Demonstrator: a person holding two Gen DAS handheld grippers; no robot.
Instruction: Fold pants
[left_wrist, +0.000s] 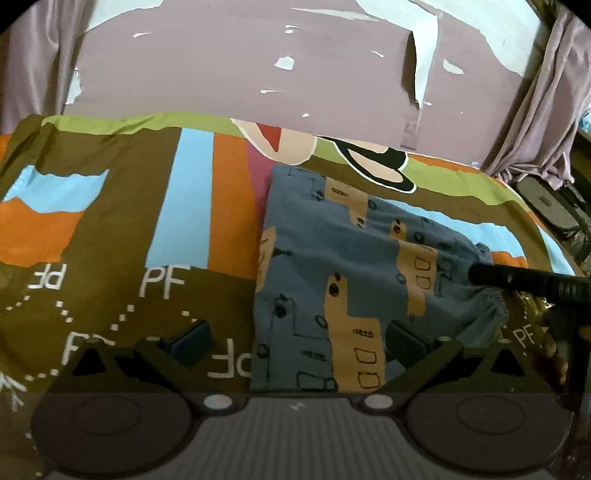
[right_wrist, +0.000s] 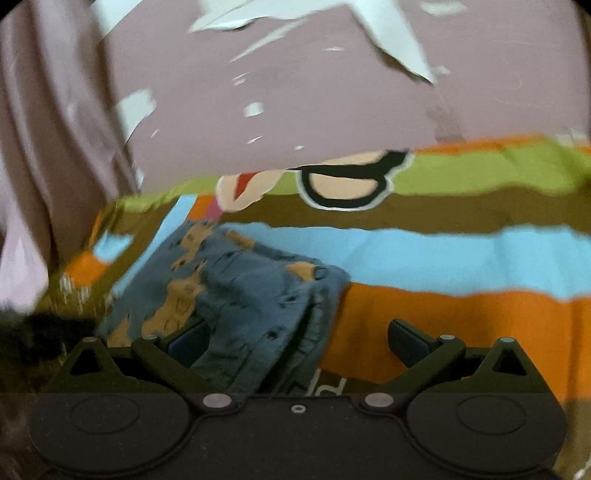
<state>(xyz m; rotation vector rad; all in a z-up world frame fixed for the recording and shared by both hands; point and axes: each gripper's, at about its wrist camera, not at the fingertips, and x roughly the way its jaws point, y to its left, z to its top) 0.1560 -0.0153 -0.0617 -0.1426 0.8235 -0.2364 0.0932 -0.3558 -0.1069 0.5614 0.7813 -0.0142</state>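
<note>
The pants (left_wrist: 343, 280) are blue with tan giraffe prints and lie folded into a rough rectangle on a colourful bedsheet (left_wrist: 122, 221). My left gripper (left_wrist: 299, 343) is open and empty, low over the pants' near left edge, with its right finger above the cloth. My right gripper (right_wrist: 299, 343) is open, just above the pants (right_wrist: 236, 291) at their elastic waistband end. Its dark body (left_wrist: 524, 280) shows in the left wrist view at the pants' right edge. The right wrist view is blurred.
A mauve wall with peeling paint (left_wrist: 240, 70) rises behind the bed. Mauve curtains (left_wrist: 535, 110) hang at the right and also at the left (right_wrist: 44, 166). Dark objects (left_wrist: 550, 206) sit beyond the bed's right edge.
</note>
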